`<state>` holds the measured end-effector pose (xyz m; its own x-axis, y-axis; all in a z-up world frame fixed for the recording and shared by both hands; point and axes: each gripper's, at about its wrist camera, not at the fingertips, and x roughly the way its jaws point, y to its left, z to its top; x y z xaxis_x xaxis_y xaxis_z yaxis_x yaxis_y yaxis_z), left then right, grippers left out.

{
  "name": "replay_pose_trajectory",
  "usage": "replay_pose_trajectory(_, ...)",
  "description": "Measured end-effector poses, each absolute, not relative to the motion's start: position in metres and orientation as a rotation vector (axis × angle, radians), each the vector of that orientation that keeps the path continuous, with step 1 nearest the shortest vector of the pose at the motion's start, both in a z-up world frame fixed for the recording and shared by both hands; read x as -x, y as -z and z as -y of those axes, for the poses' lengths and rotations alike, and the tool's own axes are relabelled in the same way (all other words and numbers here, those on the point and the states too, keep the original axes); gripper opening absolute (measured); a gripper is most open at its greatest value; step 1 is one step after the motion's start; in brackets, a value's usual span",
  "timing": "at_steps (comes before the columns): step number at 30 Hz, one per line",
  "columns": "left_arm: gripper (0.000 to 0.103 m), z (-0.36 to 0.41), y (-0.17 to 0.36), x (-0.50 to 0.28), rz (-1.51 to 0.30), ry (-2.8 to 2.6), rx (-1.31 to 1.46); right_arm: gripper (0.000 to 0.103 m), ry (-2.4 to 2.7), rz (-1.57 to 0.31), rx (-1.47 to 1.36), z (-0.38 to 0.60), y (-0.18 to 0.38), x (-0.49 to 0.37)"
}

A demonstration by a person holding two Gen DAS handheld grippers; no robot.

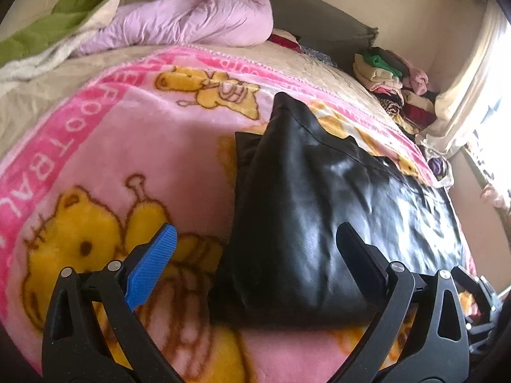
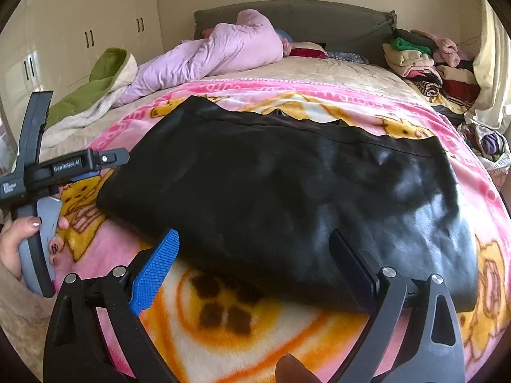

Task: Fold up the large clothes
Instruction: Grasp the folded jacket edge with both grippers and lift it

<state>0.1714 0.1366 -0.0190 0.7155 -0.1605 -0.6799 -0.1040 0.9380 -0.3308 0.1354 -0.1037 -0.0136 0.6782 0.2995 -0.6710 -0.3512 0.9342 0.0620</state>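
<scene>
A shiny black leather-like garment (image 2: 287, 198) lies folded flat on the pink bear-print blanket (image 2: 223, 325) that covers the bed. In the left wrist view the same black garment (image 1: 303, 217) fills the middle, its near edge between my fingers. My left gripper (image 1: 255, 249) is open, hovering just above that near left end, nothing held. My right gripper (image 2: 255, 249) is open too, over the garment's near edge. In the right wrist view the left gripper (image 2: 105, 162) sits at the left, held by a hand (image 2: 19, 239).
A crumpled lilac jacket (image 2: 217, 54) and a green-and-cream blanket (image 2: 95, 86) lie at the bed's far left. Stacks of folded clothes (image 2: 424, 63) stand at the far right by a curtain (image 2: 491, 63). Cream wardrobe doors (image 2: 80, 32) are behind.
</scene>
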Motion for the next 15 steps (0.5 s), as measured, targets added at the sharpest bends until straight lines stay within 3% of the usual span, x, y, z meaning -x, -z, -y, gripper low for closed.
replay_pose_trajectory(2, 0.094, -0.141, 0.024, -0.179, -0.797, 0.037, 0.394, 0.085, -0.368, -0.747, 0.063, 0.103, 0.016, -0.140)
replay_pose_trajectory(4, 0.094, -0.145, 0.030, -0.187, -0.819, 0.042, 0.426, 0.052, -0.360, -0.764, 0.064, 0.103, 0.020, -0.145)
replay_pose_trajectory(7, 0.094, -0.149, 0.039, -0.202, -0.843, 0.059, 0.472, 0.027, -0.345, -0.771, 0.064, 0.105, 0.024, -0.149)
replay_pose_trajectory(10, 0.094, -0.149, 0.047, -0.215, -0.872, 0.078, 0.495, 0.021, -0.354, -0.780, 0.068, 0.107, 0.025, -0.151)
replay_pose_trajectory(15, 0.094, -0.145, 0.054, -0.228, -0.891, 0.108, 0.484, 0.020, -0.371, -0.828, 0.061, 0.109, 0.038, -0.156)
